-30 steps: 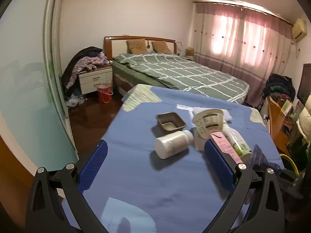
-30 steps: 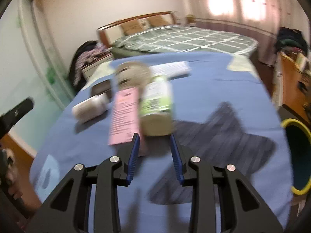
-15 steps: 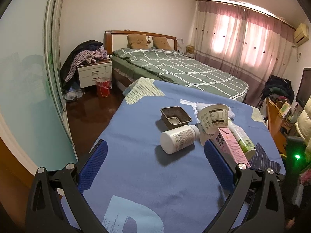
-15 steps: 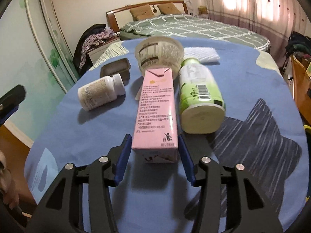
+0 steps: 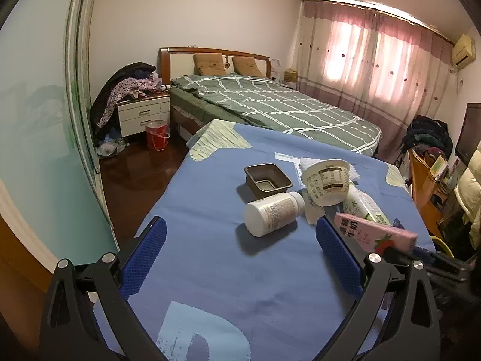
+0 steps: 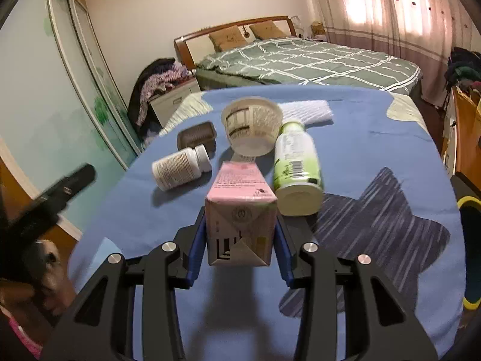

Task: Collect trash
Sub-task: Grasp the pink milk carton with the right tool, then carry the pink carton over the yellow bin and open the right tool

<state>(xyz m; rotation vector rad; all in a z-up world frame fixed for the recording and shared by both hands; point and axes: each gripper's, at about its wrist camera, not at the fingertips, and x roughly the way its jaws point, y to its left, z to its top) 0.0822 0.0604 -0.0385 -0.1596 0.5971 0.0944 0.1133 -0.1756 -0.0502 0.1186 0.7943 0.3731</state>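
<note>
My right gripper has its blue pads on both sides of a pink milk carton, its jaws closing on it. The carton hangs a little above the blue tablecloth with its shadow below. In the left wrist view the same carton shows raised at the right. My left gripper stands wide open with nothing between its fingers. Just beyond it lies a white pill bottle. A yogurt cup, a green-labelled bottle and a small brown tray lie on the cloth.
A white folded tissue lies behind the cup. A yellow-rimmed bin stands off the table's right edge. Beyond the table are a bed, a nightstand piled with clothes and a red bucket on the dark floor.
The right gripper came up around the pink carton, closed on it and raised it off the cloth. The left gripper has hardly moved.
</note>
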